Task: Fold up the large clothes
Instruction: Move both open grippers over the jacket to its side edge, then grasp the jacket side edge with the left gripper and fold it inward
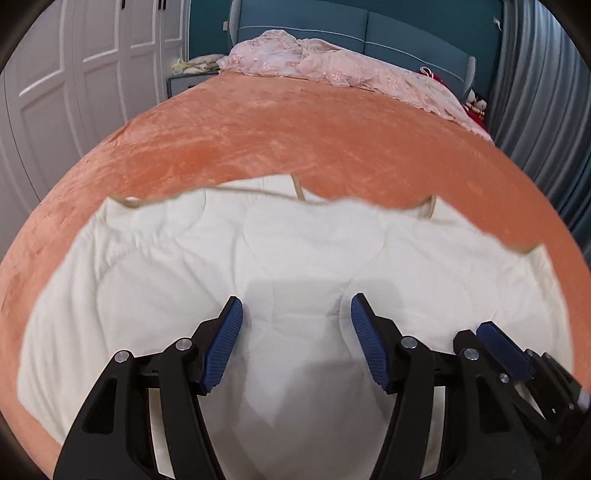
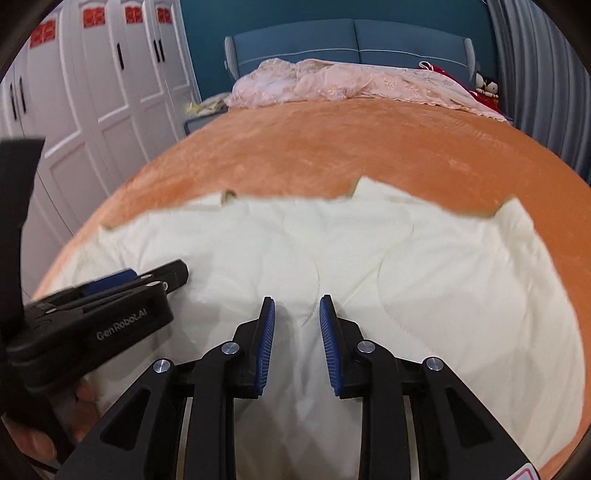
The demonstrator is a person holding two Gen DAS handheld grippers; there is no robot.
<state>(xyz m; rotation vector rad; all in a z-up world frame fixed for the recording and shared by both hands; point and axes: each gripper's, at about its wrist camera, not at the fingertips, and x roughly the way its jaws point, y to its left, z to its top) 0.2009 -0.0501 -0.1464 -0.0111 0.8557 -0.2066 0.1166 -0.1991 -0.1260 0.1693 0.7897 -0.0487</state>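
A cream quilted garment (image 1: 295, 240) lies spread flat on the orange bedspread (image 1: 295, 140), its far edge uneven with tan trim. My left gripper (image 1: 296, 301) hovers over its near middle, jaws wide open and holding nothing. In the left wrist view, my right gripper (image 1: 495, 347) shows at the lower right, close beside it. In the right wrist view, the right gripper (image 2: 296, 300) hangs above the same garment (image 2: 369, 258), its blue pads a narrow gap apart with nothing pinched. The left gripper (image 2: 155, 275) sits at the left there, held by a hand (image 2: 85, 402).
A crumpled pink lace cover (image 1: 332, 66) lies at the head of the bed under a blue headboard (image 1: 369, 29). White wardrobe doors (image 1: 74, 74) stand along the left. A grey curtain (image 1: 535, 92) hangs on the right, with red items (image 1: 476, 107) beside it.
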